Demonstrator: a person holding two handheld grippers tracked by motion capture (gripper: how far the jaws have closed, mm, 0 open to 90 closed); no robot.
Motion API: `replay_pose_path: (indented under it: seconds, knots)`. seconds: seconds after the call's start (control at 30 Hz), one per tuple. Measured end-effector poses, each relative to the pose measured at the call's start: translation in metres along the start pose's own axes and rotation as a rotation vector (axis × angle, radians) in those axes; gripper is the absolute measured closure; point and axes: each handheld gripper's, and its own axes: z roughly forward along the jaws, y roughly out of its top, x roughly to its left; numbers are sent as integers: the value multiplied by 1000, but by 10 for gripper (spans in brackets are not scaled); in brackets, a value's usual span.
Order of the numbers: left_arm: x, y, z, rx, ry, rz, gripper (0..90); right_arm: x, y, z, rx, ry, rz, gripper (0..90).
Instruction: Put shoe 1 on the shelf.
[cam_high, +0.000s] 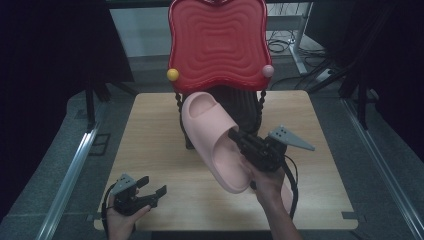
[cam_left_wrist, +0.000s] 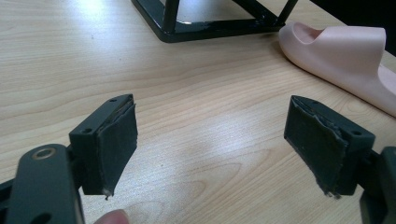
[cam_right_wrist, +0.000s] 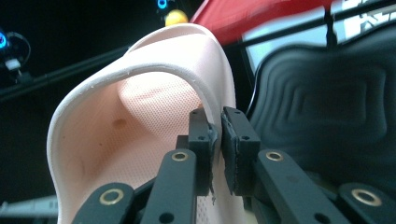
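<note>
A pale pink slipper (cam_high: 217, 140) hangs tilted in the air over the middle of the table, toe toward the rack. My right gripper (cam_high: 236, 136) is shut on the side edge of its upper strap; in the right gripper view the pads (cam_right_wrist: 218, 126) pinch the thin strap wall (cam_right_wrist: 154, 70). A second pink slipper (cam_left_wrist: 343, 56) lies flat on the wooden table (cam_left_wrist: 196, 93), to the right ahead of my left gripper (cam_left_wrist: 210, 140). That gripper (cam_high: 154, 185) rests at the front left of the table, open, with nothing between its pads.
A shoe rack stands at the table's far middle, with a red wavy top shelf (cam_high: 217, 42), a black lower shelf (cam_high: 245, 107) and a dark base frame (cam_left_wrist: 205, 28). A yellow knob (cam_high: 172, 74) and a pink knob (cam_high: 268, 70) mark its corners. Metal rails flank the table.
</note>
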Motion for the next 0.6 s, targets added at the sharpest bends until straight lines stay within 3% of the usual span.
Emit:
replay_pose_path:
  seconds: [0.2, 0.47, 0.6]
  knots:
    - [0, 0, 1, 13, -4, 10, 173, 4, 33, 14, -32, -16, -4, 821]
    - [1, 0, 1, 22, -13, 13, 170, 17, 68, 36, -62, -53, -49, 820]
    - [0, 4, -3, 9, -17, 16, 170, 21, 82, 50, -54, -64, -50, 820]
